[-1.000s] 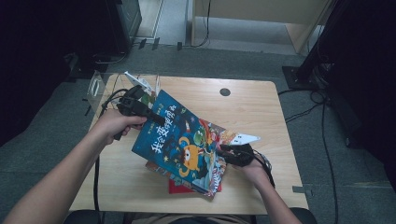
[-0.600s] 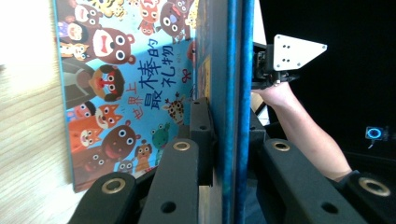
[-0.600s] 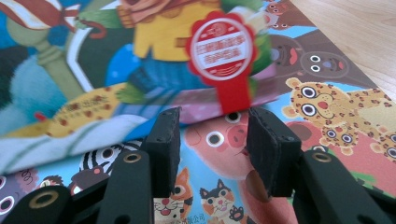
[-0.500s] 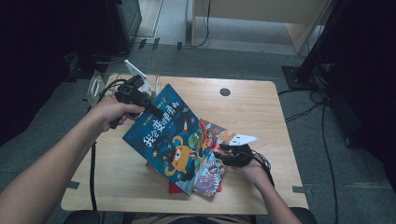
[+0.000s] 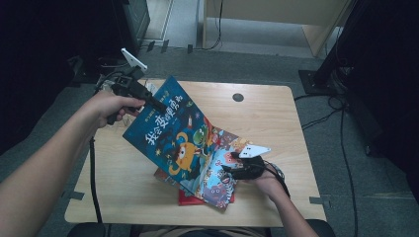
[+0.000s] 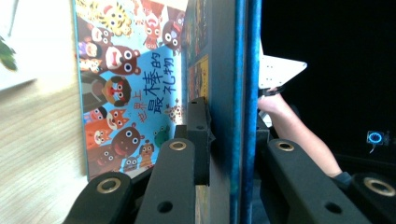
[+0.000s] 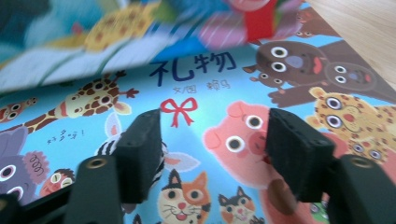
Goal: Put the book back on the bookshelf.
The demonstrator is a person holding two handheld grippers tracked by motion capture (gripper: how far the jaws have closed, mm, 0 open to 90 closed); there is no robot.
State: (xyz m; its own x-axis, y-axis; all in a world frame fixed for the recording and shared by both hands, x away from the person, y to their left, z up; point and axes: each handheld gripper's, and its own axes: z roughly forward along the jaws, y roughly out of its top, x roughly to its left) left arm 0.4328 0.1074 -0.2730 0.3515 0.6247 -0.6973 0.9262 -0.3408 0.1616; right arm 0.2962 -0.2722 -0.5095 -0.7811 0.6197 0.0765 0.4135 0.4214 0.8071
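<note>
Nearest to the person, a red book (image 5: 190, 198) lies flat on the tabletop (image 5: 276, 118), close to its front edge, and the other books cover most of it. On the red book lies an animal book (image 5: 220, 177) with a light blue cover full of cartoon animals. The right hand-held gripper (image 5: 228, 165) is at the right edge of this book. In the right gripper view its jaws stand apart above the cover (image 7: 201, 121), one on each side of a pink pig, and they press on nothing. These jaws have just been opening, and nothing is between them except the cover below.

Farther from the person, a blue book (image 5: 170, 131) with an orange monster on its cover is lifted and strongly tilted. Its low edge is down over the animal book and its high corner is up at the left. The left hand-held gripper (image 5: 153, 102) is clenched on this high corner. In the left gripper view the blue book (image 6: 233, 93) is seen from its edge, standing between the two black jaws, and both pads press on it. Behind it, the animal book (image 6: 130, 84) lies on the tabletop.
</note>
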